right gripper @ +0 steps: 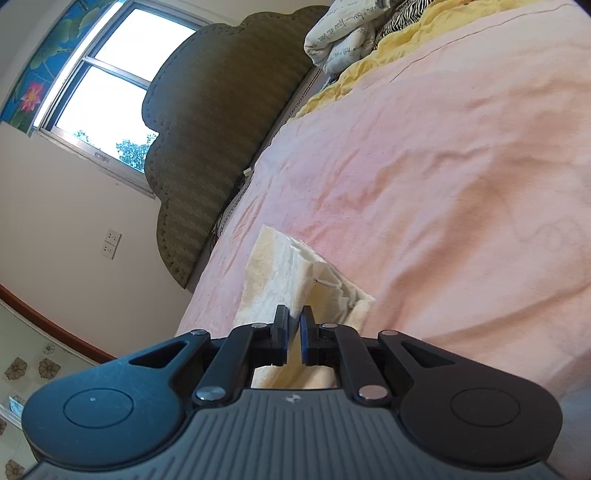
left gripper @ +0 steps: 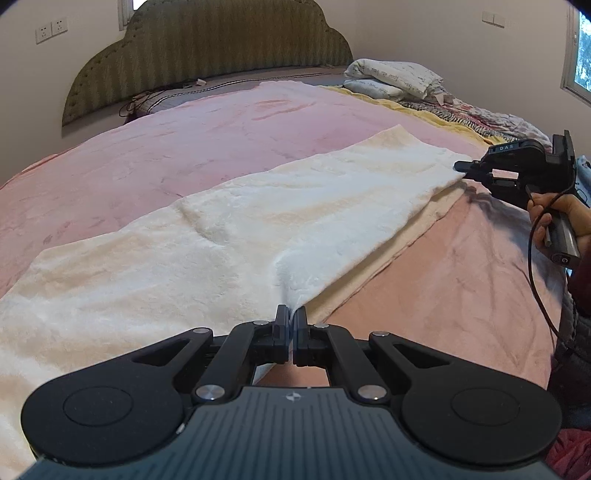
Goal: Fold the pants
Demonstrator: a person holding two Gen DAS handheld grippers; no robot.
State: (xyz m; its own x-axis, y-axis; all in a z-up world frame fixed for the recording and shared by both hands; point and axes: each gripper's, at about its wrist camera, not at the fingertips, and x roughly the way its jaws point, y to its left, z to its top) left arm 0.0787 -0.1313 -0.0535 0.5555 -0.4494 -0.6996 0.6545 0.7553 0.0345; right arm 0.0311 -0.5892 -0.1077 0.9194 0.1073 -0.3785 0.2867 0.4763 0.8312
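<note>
Your left gripper (left gripper: pixel 293 314) is clenched on the near edge of the pants (left gripper: pixel 258 221), its two fingers (left gripper: pixel 282 325) pressed close with a pinch of the fluffy cream fabric between them; from that pinch the cloth puckers up toward twelve o'clock. The pants lie stretched long across the pink blanket (left gripper: pixel 166 155), running from eight o'clock up to two o'clock in your left wrist view; a thinner beige layer shows along their lower right edge. At two o'clock your right gripper (left gripper: pixel 463 166) grips the far corner of the pants, its tips closed on the fabric; your right hand (left gripper: pixel 554 218) wraps the handle at three o'clock, a black cable (left gripper: pixel 535 277) looping down from it.

In your right wrist view the right gripper (right gripper: pixel 294 321) is tilted; its fingers (right gripper: pixel 282 325) stand nearly together with cream cloth caught between them; the pants (right gripper: pixel 280 280) lift toward twelve o'clock, a white drawstring (right gripper: pixel 327 283) showing just at one o'clock of the tips. The headboard (right gripper: pixel 221 129) stands at eleven o'clock, the window (right gripper: pixel 103 74) at ten, a rumpled pile of bedding (right gripper: pixel 343 33) at one.
</note>
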